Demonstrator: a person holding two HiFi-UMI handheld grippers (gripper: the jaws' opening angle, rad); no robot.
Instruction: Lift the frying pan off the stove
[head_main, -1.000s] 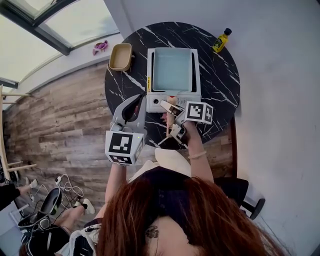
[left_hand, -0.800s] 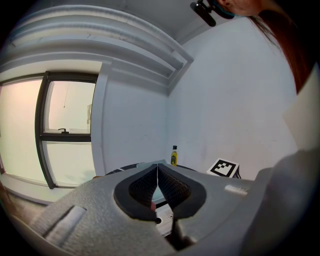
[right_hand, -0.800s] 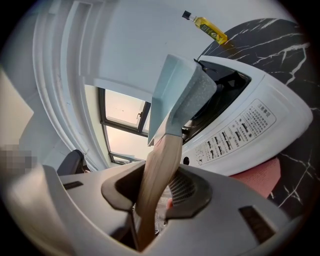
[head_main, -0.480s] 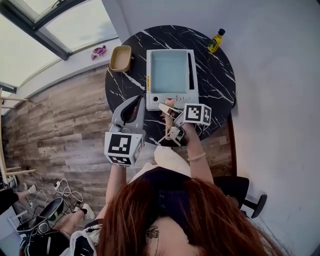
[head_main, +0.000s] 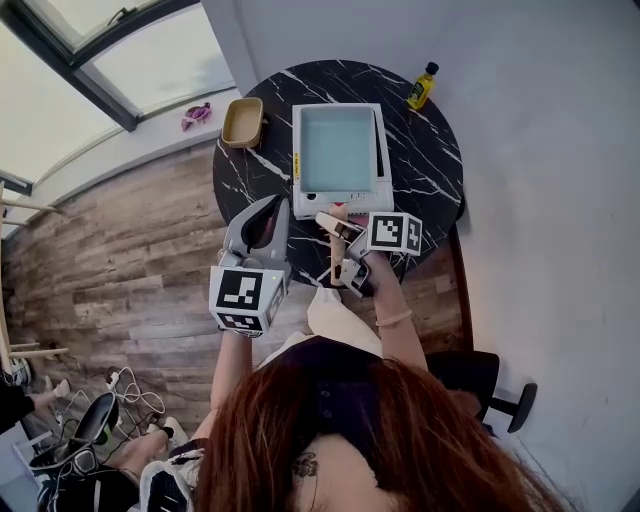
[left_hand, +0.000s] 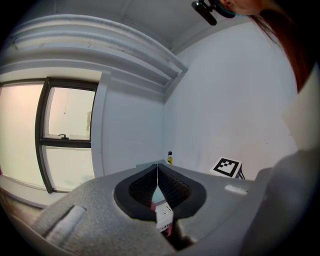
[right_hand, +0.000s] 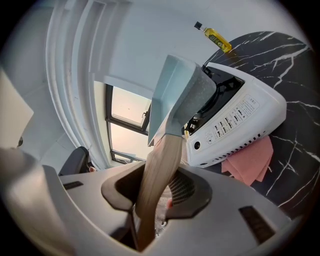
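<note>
While the right gripper (head_main: 338, 245) clamps its wooden handle (head_main: 336, 258), the frying pan (head_main: 337, 148), square and pale blue, sits directly over the white stove (head_main: 310, 203). In the right gripper view the pan (right_hand: 175, 95) looks raised at its near edge, grey underside showing above the black burner top. The head view does not show its height.

The handle (right_hand: 157, 175) runs from the pan's 6 o'clock side down between the right gripper's (right_hand: 156, 192) jaws, with both pads pressed on the wood.

The left gripper (head_main: 272, 206) hangs at the stove's 7 o'clock, over the table edge, touching nothing. In its own view the left gripper's (left_hand: 157, 170) jaws meet at the tips, empty.

The stove (right_hand: 240, 125) stands mid round black marble table (head_main: 430, 170). A pink cloth (right_hand: 250, 165) pokes out from under its front.

A yellow oil bottle (head_main: 421, 87) is at the table's 1 o'clock rim, well apart from the stove. A tan bowl (head_main: 243, 122) sits at the 10 o'clock rim, near the stove's back left corner.
</note>
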